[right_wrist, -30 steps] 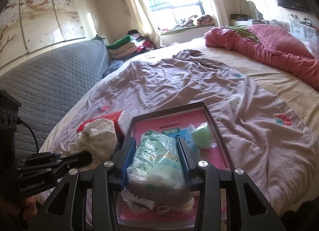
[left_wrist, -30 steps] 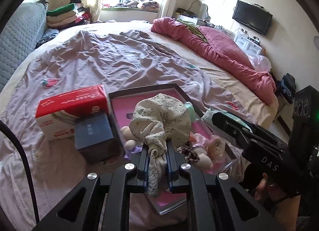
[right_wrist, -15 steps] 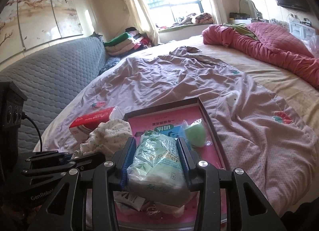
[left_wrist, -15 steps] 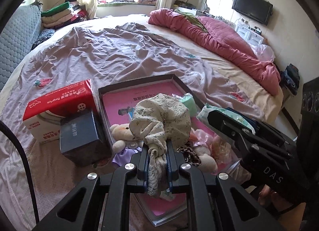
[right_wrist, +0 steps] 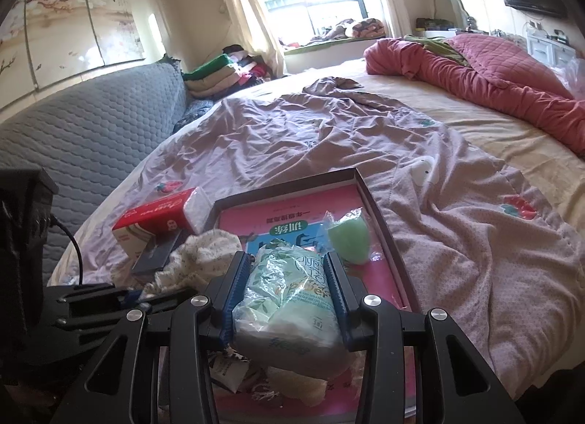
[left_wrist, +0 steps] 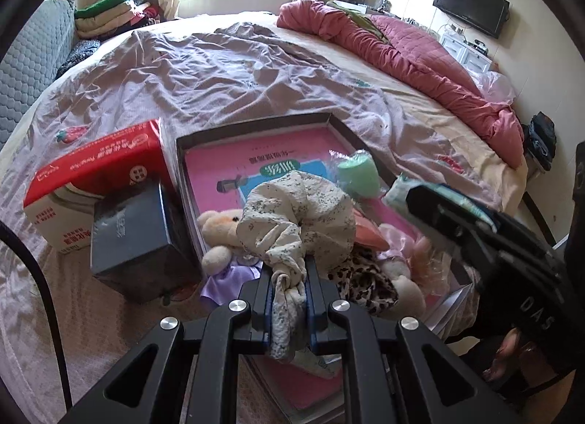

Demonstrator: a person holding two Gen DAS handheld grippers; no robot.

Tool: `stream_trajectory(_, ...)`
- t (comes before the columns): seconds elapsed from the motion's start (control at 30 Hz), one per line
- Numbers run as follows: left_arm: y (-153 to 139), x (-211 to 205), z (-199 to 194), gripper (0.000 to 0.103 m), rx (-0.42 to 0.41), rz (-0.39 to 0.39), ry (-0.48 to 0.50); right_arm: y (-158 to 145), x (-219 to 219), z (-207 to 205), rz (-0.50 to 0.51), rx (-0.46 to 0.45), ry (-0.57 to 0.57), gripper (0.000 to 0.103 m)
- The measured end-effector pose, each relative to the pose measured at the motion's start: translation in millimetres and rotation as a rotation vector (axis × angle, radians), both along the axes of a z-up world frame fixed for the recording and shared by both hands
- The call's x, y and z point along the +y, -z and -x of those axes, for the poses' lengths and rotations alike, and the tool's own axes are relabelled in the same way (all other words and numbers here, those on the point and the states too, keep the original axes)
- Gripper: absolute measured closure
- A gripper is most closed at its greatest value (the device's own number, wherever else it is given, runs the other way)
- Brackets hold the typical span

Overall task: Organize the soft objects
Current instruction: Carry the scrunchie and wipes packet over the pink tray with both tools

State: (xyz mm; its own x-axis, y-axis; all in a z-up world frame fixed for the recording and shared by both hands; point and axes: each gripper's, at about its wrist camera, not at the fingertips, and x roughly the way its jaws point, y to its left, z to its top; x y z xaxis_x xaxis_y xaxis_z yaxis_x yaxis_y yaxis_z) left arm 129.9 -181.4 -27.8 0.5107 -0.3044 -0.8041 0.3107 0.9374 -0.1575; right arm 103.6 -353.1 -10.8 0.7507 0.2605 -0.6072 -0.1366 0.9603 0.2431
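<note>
Two loads held over tray (left_wrist: 256, 122), mid-frame on bed (left_wrist: 219, 69). Left gripper (left_wrist: 289, 274): clamped on cloth (left_wrist: 296, 212), pinched by its tail so bulk hangs free, lower centre. Right gripper (right_wrist: 289, 288): squeezing tissue pack (right_wrist: 289, 296) across its width. Both likely poised for placing among toys (left_wrist: 219, 226).

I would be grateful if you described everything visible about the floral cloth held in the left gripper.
The floral cloth is cream fabric with a small dark sprig print, soft and crumpled. Its bunched body bulges above the fingertips, while a twisted tail hangs down between the jaws of the left gripper, which is shut on it. It is held above the plush toys in the pink-lined tray; whether it touches them is unclear.
</note>
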Motion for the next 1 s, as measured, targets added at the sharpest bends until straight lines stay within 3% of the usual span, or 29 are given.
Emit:
stream_trajectory(0.3, 12.3, -1.8, -1.1, 0.089, 0.019, -0.021, 0.009, 15.8, 2.1, -11.7, 0.014, 0.051, 0.008, 0.06)
stream_trajectory(1.0, 18.1, -6.3, -4.2, 0.089, 0.022, -0.03, 0.019, 28.8, -4.2, -14.8, 0.066, 0.067, 0.057, 0.059)
